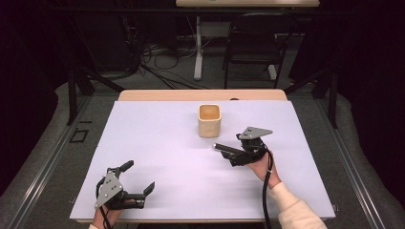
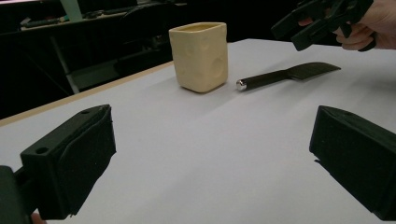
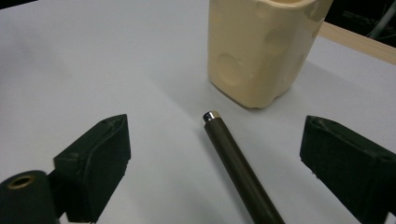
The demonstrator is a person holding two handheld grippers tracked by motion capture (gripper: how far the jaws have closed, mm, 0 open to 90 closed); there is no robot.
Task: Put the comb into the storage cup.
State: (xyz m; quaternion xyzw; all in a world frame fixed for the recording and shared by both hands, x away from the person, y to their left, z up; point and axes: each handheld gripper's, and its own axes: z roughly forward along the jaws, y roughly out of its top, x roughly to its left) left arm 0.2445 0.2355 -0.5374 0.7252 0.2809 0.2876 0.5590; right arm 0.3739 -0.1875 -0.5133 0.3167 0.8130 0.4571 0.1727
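The bench [image 1: 143, 143] is covered by a white sheet; a dark room with a chair [image 1: 253, 43] lies behind. Both the left tool [image 1: 136, 179] and the right tool [image 1: 229, 149] are held wide, empty. The spatula [image 2: 285, 76] lies flat beside the cream cup [image 1: 209, 120], under the right tool.

We see a white sheet [image 1: 157, 157] spread over the wooden table [image 1: 200, 95], whose bare far edge shows beyond it. Past that edge, we see a dark chair [image 1: 253, 45] and tangled cables [image 1: 162, 59] on the floor.
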